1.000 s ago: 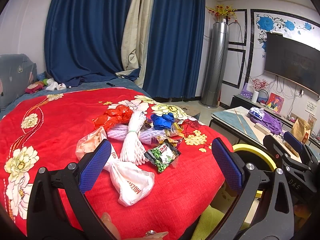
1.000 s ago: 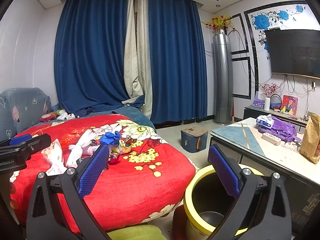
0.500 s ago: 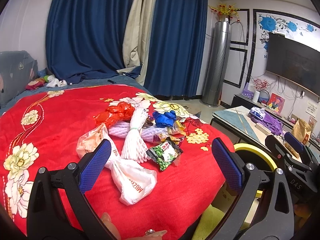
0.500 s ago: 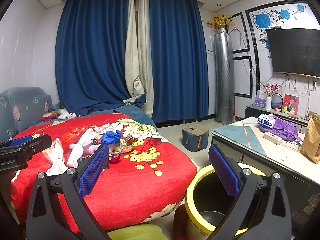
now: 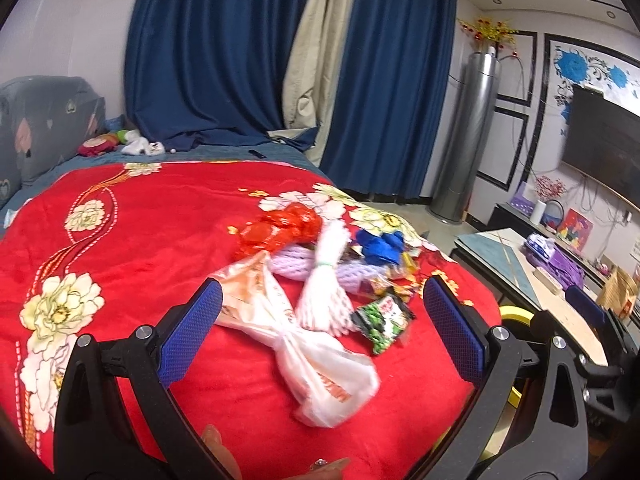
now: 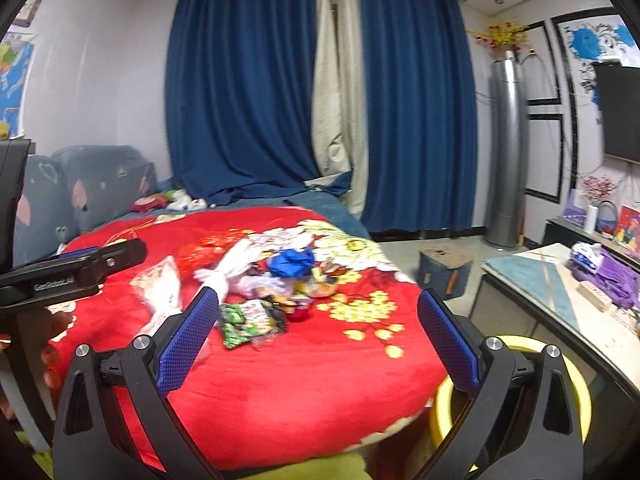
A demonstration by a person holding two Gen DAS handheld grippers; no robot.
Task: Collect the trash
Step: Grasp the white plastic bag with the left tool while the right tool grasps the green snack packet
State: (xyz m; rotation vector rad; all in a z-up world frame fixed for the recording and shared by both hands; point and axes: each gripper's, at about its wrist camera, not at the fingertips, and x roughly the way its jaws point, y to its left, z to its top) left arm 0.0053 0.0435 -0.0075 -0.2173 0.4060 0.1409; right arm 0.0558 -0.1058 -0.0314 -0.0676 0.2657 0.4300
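A heap of trash lies on the red flowered bedspread: a knotted white plastic bag, a white foam net, a red plastic bag, a blue wrapper and a green snack packet. My left gripper is open and empty, hovering over the white bag. My right gripper is open and empty, above the bed's near edge, with the green packet just beyond its left finger. A yellow bin stands beside the bed at the lower right.
A low table with a purple bag stands right of the bed. A small blue box sits on the floor. A TV hangs on the right wall. Blue curtains and a silver column stand behind.
Both grippers have moved forward and left toward the trash heap. The right view has swung from the bin toward the bed. Both stay open and empty.
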